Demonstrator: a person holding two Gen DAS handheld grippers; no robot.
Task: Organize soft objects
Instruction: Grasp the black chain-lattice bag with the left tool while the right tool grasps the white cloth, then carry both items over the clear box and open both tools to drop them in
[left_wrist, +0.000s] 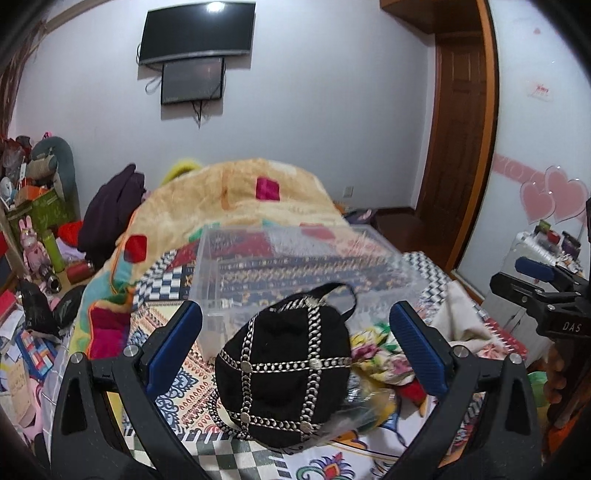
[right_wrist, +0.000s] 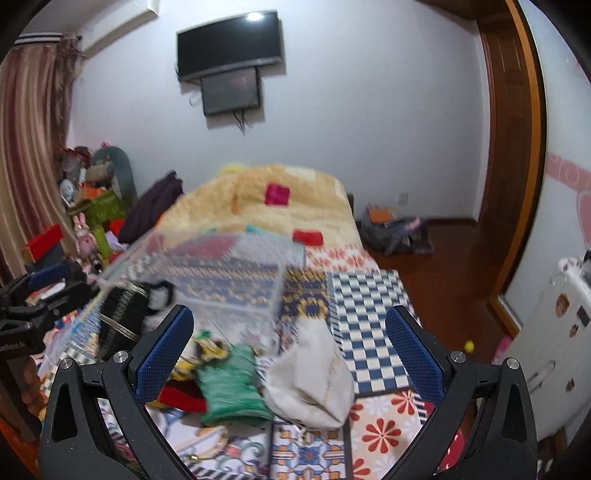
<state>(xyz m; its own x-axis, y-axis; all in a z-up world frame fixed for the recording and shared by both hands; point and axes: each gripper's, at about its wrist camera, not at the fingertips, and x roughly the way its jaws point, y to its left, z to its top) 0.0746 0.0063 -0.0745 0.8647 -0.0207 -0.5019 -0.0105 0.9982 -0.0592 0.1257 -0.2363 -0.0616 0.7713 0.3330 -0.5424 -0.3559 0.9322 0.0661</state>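
Sitting nearest the left gripper (left_wrist: 295, 347), jaws spread wide and gripping nothing: one black cap (left_wrist: 284, 373) crossed with silver chains, resting on the patterned bed cover (left_wrist: 177, 384) toward the near edge of the bed, just in front of the clear bin (left_wrist: 295, 266). Looking soft and light in the crown, though stiffer and likely slippery along the metal chain; pinching the bare fabric between the chain lines or the back strap probably gripping best. Hovering likewise over the right-hand pile: the right gripper (right_wrist: 291, 354), also wide and holding nothing. Lying between its fingers: one green knit piece (right_wrist: 232, 387) and one cream cloth bag (right_wrist: 314, 380), touching each other, both limp and light, likely sagging when lifted, so grabbing a bunched fold near the middle seeming safest. Peeking out beside the green piece: a red item (right_wrist: 181, 398) and a yellow floral one (right_wrist: 207, 350), too blurred for telling apart further. Counting one bin only, standing mid-bed in front of one folded plush blanket (left_wrist: 229, 195).
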